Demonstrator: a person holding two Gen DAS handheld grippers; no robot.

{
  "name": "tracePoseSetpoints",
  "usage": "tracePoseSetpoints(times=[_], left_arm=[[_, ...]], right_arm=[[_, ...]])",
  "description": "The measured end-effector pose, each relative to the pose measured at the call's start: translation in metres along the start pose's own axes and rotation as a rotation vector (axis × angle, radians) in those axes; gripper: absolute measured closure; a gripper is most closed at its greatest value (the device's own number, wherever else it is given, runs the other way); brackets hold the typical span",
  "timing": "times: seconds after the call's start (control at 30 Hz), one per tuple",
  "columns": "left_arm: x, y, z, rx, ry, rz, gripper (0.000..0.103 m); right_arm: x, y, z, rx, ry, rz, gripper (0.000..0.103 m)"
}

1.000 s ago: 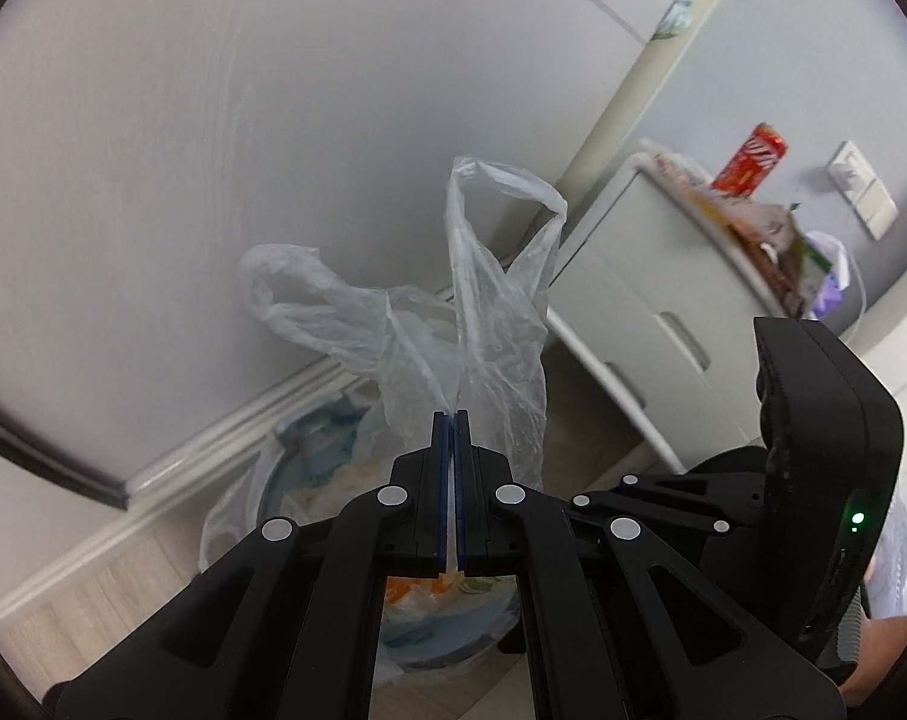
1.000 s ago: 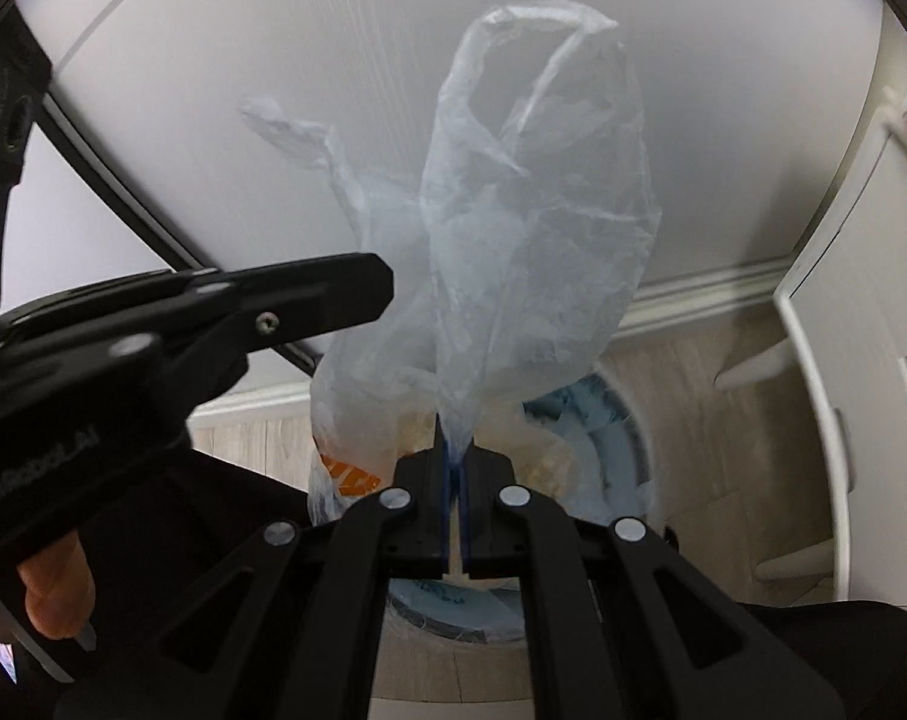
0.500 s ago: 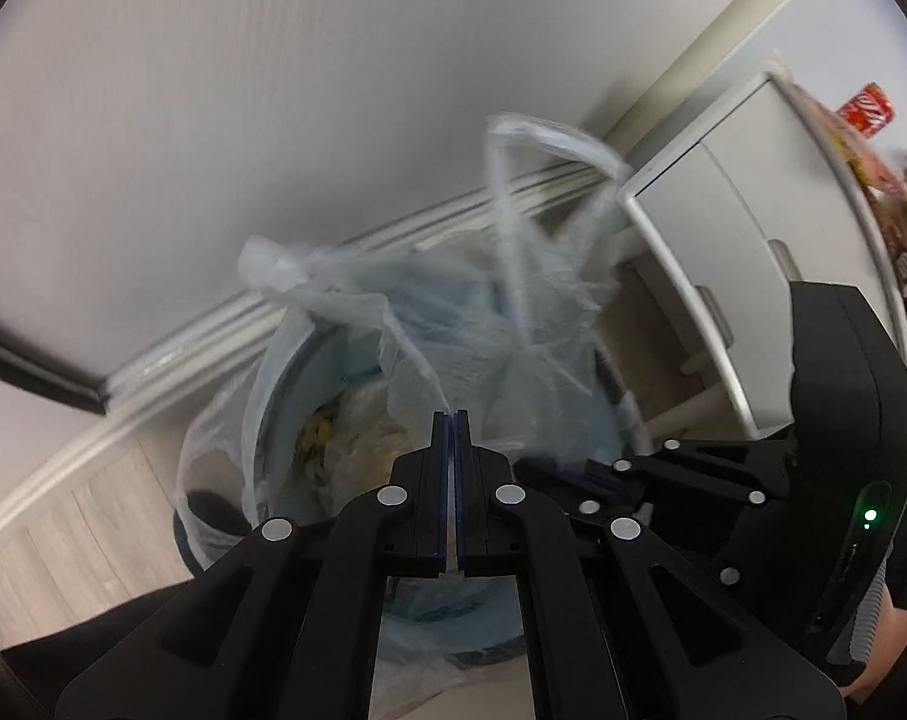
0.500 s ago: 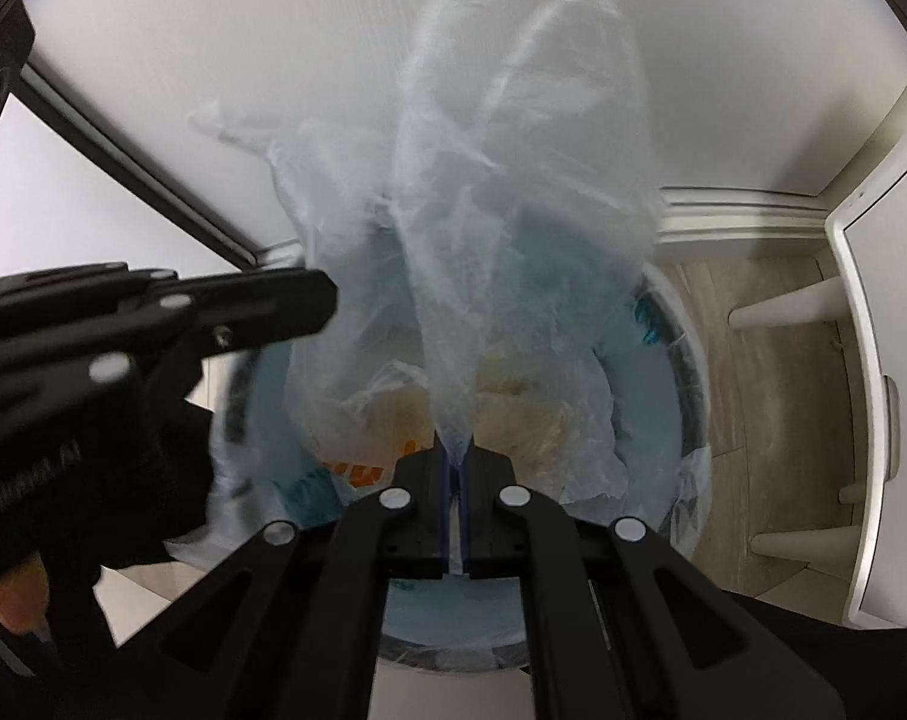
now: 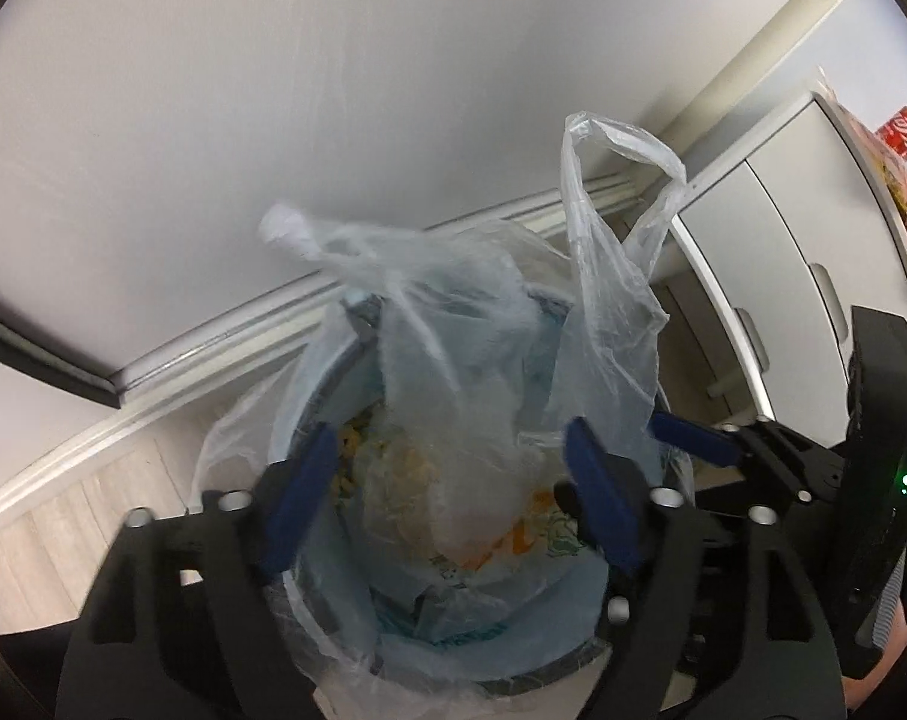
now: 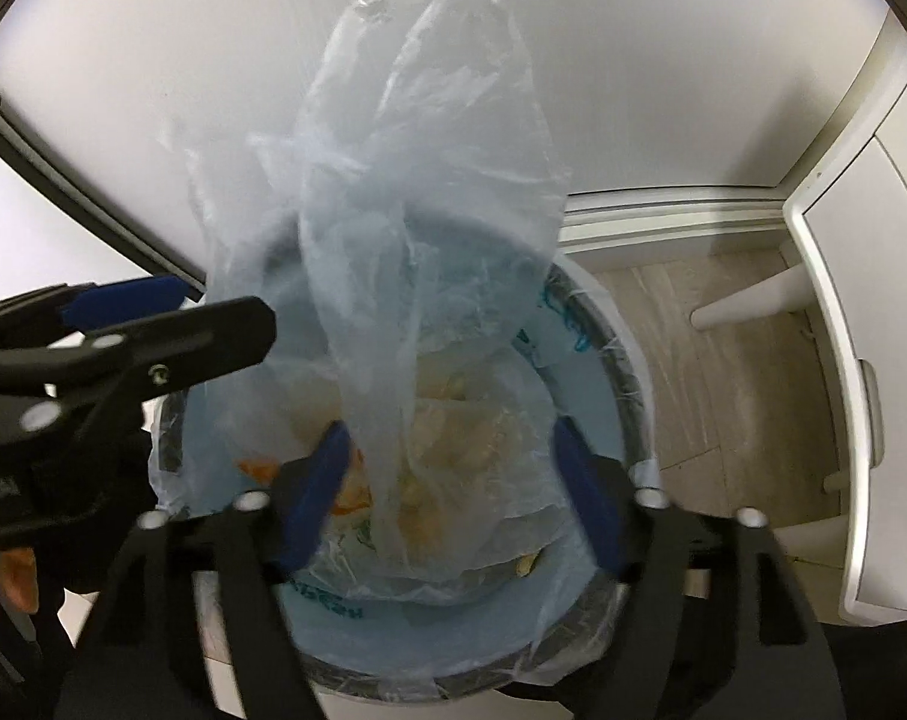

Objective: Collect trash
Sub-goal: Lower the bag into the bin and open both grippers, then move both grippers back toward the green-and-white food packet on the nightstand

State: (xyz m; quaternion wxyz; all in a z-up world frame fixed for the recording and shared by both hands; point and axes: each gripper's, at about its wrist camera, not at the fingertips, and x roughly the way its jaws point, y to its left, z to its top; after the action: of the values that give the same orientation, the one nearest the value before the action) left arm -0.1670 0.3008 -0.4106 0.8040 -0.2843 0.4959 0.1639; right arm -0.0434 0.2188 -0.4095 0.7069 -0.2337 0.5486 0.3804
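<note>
Both released, left gripper [image 5: 453,492] and right gripper [image 6: 453,474], above thin transparent plastic bag [image 6: 417,228] standing in round grey bin [image 6: 627,360], white cabinet [image 5: 777,276] with red can [image 5: 900,132] just beside.

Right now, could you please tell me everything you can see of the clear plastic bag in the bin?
The clear plastic bag is thin, crinkled and translucent. Its two loop handles stand up loosely above the round bin, whose rim it lines. Yellow and orange rubbish shows through it. The left gripper and right gripper are both open, their blue-padded fingers on either side of the film, not clamping it.
</note>
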Motion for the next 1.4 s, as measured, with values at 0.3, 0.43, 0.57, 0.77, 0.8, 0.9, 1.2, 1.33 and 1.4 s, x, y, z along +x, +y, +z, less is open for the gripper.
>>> tracePoseSetpoints(times=[0.3,0.43,0.57,0.77,0.8,0.9,1.2,1.33,1.4], left_arm=[[-0.038,-0.013,0.008,0.067,-0.113,0.053,0.006],[-0.074,-0.021,0.022,0.055,-0.201,0.035,0.006],[-0.113,-0.038,0.040,0.064,-0.283,0.020,0.006],[-0.159,-0.083,0.065,0.120,-0.366,-0.025,0.006],[-0.164,-0.090,0.069,0.130,-0.375,-0.039,0.006],[-0.178,-0.114,0.081,0.161,-0.380,-0.090,0.006],[-0.201,-0.206,0.108,0.284,-0.394,-0.212,0.006],[-0.201,-0.243,0.111,0.338,-0.383,-0.238,0.006],[-0.200,-0.259,0.112,0.358,-0.369,-0.263,0.006]], right_arm=[[-0.050,0.006,0.000,0.005,-0.094,-0.092,0.007],[-0.086,-0.002,0.011,0.048,-0.178,-0.127,0.007],[-0.123,-0.011,0.012,0.079,-0.270,-0.143,0.007],[-0.184,-0.032,0.007,0.130,-0.413,-0.178,0.007],[-0.191,-0.041,0.007,0.142,-0.431,-0.178,0.007],[-0.219,-0.060,0.003,0.183,-0.488,-0.200,0.007],[-0.295,-0.120,-0.014,0.258,-0.604,-0.354,0.007],[-0.312,-0.147,-0.031,0.265,-0.612,-0.419,0.007],[-0.316,-0.159,-0.037,0.271,-0.606,-0.438,0.007]])
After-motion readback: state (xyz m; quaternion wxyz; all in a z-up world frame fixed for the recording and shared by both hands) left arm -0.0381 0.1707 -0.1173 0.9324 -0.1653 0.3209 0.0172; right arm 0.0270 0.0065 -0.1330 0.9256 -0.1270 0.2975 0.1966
